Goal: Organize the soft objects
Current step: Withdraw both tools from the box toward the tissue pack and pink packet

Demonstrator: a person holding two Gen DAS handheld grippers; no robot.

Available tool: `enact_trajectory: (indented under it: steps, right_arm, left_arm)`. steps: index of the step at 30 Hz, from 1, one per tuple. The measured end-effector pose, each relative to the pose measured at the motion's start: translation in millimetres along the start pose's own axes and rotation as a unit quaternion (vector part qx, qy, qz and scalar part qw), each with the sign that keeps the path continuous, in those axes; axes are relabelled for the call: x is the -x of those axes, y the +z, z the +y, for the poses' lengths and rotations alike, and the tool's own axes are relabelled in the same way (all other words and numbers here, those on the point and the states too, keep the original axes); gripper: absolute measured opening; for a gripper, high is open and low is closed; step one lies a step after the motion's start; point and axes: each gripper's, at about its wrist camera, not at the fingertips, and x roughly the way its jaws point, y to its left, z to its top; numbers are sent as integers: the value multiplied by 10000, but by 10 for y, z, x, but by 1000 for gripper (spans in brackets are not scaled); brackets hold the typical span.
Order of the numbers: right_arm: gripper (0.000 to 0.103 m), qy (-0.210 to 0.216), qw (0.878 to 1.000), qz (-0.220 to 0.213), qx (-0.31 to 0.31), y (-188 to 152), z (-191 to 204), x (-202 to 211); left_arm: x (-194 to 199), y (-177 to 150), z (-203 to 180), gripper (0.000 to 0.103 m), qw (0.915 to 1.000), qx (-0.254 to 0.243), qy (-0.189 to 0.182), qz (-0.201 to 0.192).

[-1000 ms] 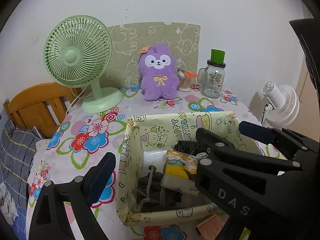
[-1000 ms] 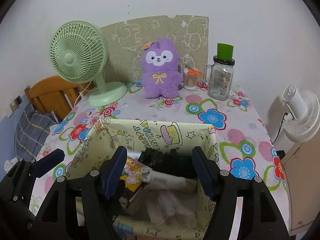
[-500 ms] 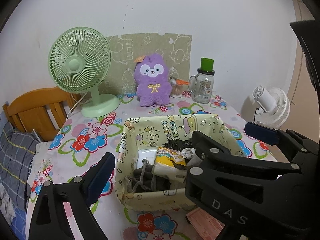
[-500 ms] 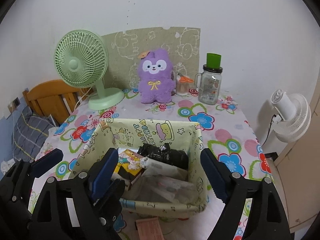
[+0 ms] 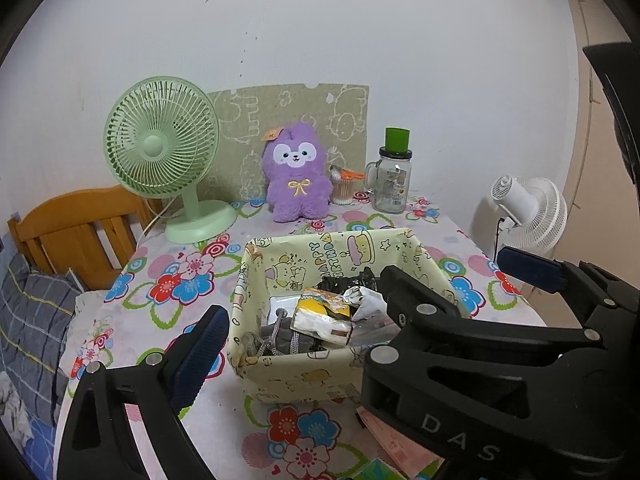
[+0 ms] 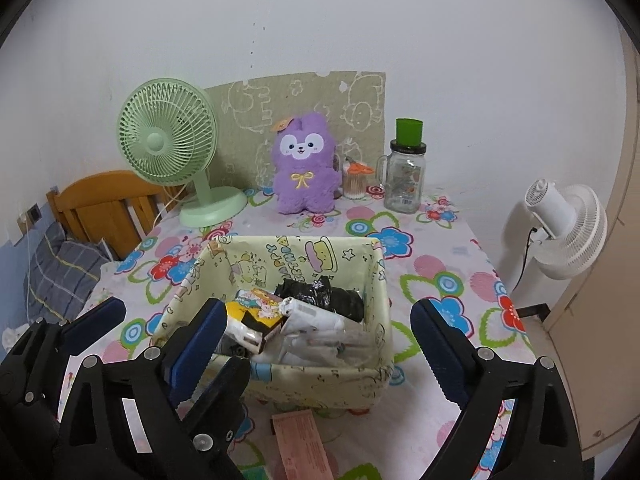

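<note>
A cream fabric basket (image 5: 320, 378) (image 6: 320, 380) with cartoon print stands on the flowered tablecloth. It holds a yellow packet (image 5: 324, 312), a black bag (image 6: 320, 294), white wrapped packs (image 6: 316, 320) and a grey drawstring pouch (image 5: 280, 340). A purple plush toy (image 5: 298, 176) (image 6: 306, 168) sits upright at the back by the wall. My left gripper (image 5: 304, 340) is open and holds nothing. My right gripper (image 6: 316, 336) has its jaws opening, with nothing gripped between them. Both hang just in front of and above the basket, side by side and overlapping.
At the back stand a green desk fan (image 5: 160, 148), a cup of cotton swabs (image 5: 344, 190) and a glass jar (image 5: 392, 184) with a green lid. A pink card (image 6: 302, 444) lies in front of the basket. A wooden headboard (image 5: 76, 224) is left, a white fan (image 6: 568, 232) right.
Both grippers have drawn back and up from the basket, so it looks smaller. The right jaws have spread wider. The pink card has come into view.
</note>
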Motion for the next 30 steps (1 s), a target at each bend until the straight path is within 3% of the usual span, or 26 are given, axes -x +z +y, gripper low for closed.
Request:
enact_trajectory:
  steps: [30]
  right_arm:
    - [95, -19, 9996, -278, 48, -348, 34, 624]
  left_arm:
    - [563, -332, -140, 97, 9997, 19, 3, -258]
